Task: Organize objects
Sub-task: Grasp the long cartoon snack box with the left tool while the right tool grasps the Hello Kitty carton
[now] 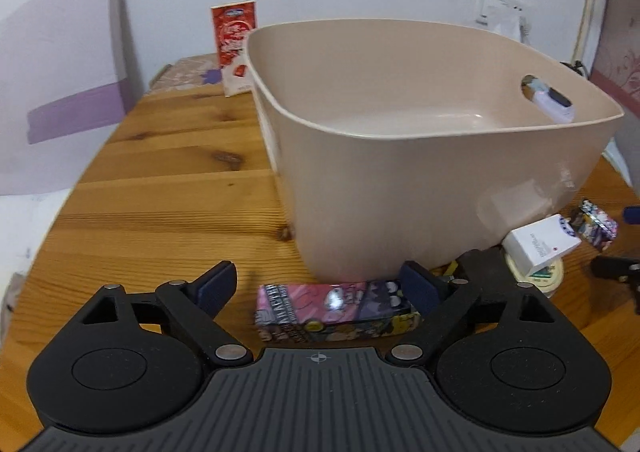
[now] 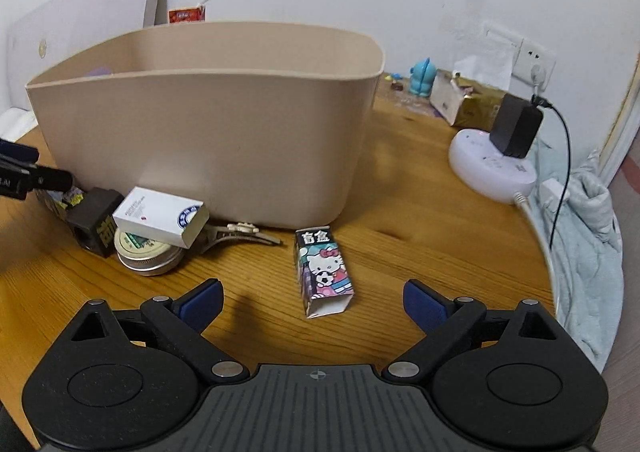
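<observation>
Between the spread fingers of your left claw (image 1: 318, 288) lies a pink box (image 1: 336, 310) on its side, flat on the tabletop (image 1: 168, 188); the right pad looks to be at its end, the left pad is well apart from it, and nothing is gripped. Your right claw (image 2: 314, 302) is likewise wide open and holds nothing, with a cat box (image 2: 323, 272) lying lengthwise just ahead of it, open flap toward you.

Only the left view looks down into the beige tub (image 1: 420, 156), showing its bare floor and a handle cut-out, and a red carton (image 1: 234, 48) standing behind it by the wall. Only the right view shows the far side: a blue figure (image 2: 421, 77), a torn gold box (image 2: 466, 102), and a white power hub (image 2: 494, 166) with a black charger (image 2: 516, 126) plugged in, its cable running to a wall socket (image 2: 536, 60).

Both views catch the clutter at the tub's front wall: a white box (image 2: 160, 214) leaning on a round tin (image 2: 149, 254), a black block (image 2: 96, 226) beside them, and a metal clip (image 2: 240, 234) against the tub. The tub blocks most of the red carton from the right view.
</observation>
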The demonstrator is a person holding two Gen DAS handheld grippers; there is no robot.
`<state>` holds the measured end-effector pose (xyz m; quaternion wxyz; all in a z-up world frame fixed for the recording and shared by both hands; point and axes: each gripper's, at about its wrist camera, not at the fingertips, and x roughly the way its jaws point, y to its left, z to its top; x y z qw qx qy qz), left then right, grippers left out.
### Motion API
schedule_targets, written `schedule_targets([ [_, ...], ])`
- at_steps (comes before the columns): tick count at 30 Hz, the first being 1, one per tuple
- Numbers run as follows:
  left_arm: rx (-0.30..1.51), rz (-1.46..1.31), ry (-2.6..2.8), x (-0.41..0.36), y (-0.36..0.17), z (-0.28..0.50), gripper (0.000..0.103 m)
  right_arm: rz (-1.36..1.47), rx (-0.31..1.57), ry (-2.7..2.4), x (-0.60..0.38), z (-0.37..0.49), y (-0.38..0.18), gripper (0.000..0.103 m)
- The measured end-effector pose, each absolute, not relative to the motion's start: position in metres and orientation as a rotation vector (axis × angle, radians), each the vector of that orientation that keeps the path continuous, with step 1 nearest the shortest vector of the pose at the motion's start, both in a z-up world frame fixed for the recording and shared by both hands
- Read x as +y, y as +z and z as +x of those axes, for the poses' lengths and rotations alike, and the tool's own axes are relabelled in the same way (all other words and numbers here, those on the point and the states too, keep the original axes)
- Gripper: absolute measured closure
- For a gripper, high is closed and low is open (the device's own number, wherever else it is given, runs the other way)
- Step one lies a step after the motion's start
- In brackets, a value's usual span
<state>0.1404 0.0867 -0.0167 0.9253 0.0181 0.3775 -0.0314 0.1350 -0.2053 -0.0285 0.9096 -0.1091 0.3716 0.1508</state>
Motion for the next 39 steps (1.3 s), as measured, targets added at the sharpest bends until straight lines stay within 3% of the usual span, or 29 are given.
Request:
schedule_targets([
  [19, 0.859, -0.013, -0.191, 0.056, -0.019, 0.113, 0.011, -0.181, 0.782, 0.307, -0.208, 0.116, -0.039, 0.004],
  [34, 0.855, 0.268, -0.201, 0.031, -0.027, 0.101, 0.011, -0.193, 0.743, 0.295, -0.216, 0.114, -0.039, 0.004],
  [39, 0.859, 0.245, -0.213, 0.031, -0.031, 0.113, 0.012, -0.223, 0.711, 0.278, -0.213, 0.128, -0.039, 0.005],
])
